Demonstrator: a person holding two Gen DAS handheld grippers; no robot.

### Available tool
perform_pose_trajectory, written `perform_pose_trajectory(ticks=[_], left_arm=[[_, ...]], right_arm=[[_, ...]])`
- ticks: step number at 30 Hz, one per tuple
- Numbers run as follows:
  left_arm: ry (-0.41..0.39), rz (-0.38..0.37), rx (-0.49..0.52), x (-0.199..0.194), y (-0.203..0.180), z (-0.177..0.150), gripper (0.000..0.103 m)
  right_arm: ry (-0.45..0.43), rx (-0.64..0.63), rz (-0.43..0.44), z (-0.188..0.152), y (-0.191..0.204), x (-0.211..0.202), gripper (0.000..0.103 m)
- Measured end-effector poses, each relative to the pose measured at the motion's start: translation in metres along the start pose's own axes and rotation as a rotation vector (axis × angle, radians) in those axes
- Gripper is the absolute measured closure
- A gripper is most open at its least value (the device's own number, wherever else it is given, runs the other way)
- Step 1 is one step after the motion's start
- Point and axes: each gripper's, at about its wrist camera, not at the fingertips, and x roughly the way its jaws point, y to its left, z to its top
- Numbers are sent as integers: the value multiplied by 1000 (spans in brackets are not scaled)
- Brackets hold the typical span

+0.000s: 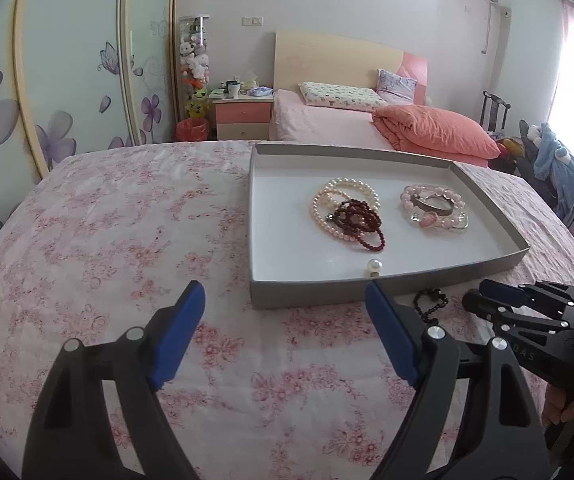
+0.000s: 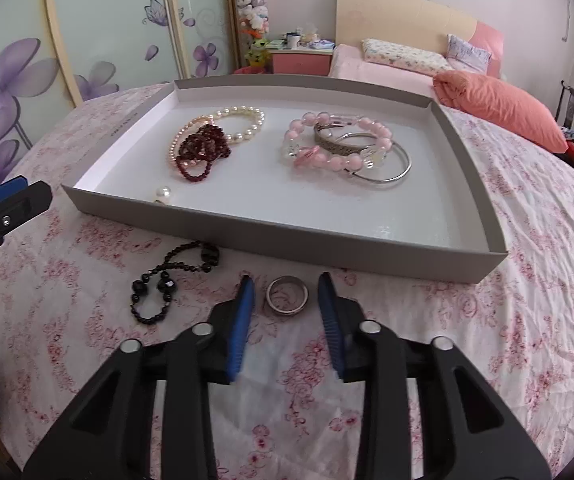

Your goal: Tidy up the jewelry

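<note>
Right gripper sits low over the floral bedspread with a silver ring between its blue pads; jaws are narrow but the pads don't look like they're touching it, so nothing's grasped; black bead string lies just left of it on the cloth; left gripper is spread wide and empty near the grey tray; inside the tray are pearl bracelets, dark red beads, pink bead bracelets, and a loose pearl earring by the front wall.

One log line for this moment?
left gripper: open, empty | right gripper: straddling ring, no contact | black bracelet: outside tray
</note>
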Motion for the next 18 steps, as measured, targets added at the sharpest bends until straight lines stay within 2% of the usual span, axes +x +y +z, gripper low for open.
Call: perform_pose_trajectory(ticks=[10, 18], left_arm=[[47, -90, 100, 3, -51, -5, 22], [108, -107, 189, 24, -98, -10, 22]], right_arm=[[-5, 139, -126, -17, -42, -17, 80], [-8, 171, -136, -23, -46, -20, 80]])
